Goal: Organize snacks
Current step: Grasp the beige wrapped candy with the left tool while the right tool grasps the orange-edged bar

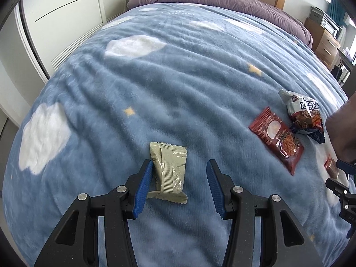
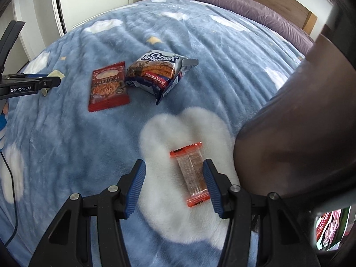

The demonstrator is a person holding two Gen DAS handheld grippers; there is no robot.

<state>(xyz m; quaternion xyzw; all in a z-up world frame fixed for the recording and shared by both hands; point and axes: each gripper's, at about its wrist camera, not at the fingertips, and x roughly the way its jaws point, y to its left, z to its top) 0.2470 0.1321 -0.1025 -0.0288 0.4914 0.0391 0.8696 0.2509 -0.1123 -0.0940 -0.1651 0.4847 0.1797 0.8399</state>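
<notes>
On the bed's blue blanket (image 1: 178, 77), my left tool (image 1: 178, 178) stood apart around a beige packet (image 1: 170, 171), holding nothing; my right tool (image 2: 173, 178) gaped beside an orange-ended wrapper (image 2: 192, 175). Farther off lay a red packet (image 2: 109, 86) and a white bag (image 2: 155, 75).

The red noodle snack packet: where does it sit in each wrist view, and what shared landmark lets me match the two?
Left wrist view: red noodle snack packet lies at right of centre on the blue blanket.
Right wrist view: left of centre, upper half.
Shared landmark: the white-and-blue biscuit bag beside it.
</notes>
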